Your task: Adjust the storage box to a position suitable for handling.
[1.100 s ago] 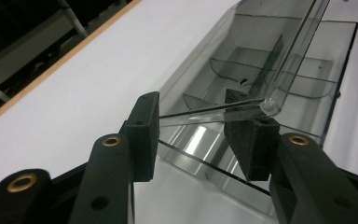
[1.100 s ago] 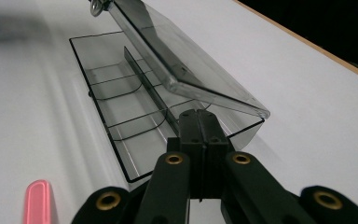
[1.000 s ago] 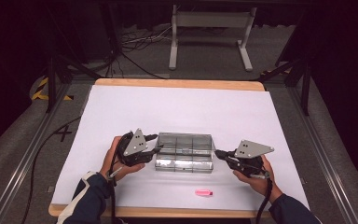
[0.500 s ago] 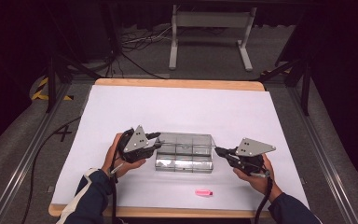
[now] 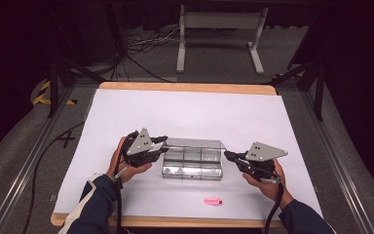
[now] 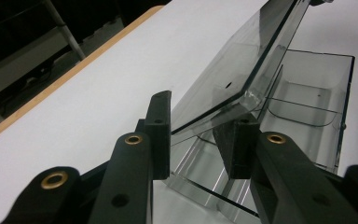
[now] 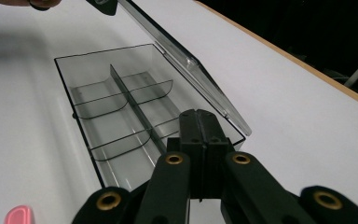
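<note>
Nearest the table's front edge, a small pink object lies alone on the white sheet, in front of the box and apart from it; it shows blurred at the bottom left of the right gripper view. No writing can be read on it.

Behind it, the clear plastic compartment box sits near the middle of the sheet between the two hands. Inside, one long divider and curved cross dividers form small compartments; all look empty. No brand, label or print legible on box or lid.

Right gripper: held at the box's right end, jaws pressed together with nothing between them, tips just beside the box wall. Contact cannot be told.

Left gripper: at the box's left end. The hinged clear lid is tilted up and partly open, and its near corner lies between the jaws; the right jaw touches that corner, while a gap shows beside the left jaw.

Beyond the wooden table edge: dark floor, cables, a grey metal stand.
</note>
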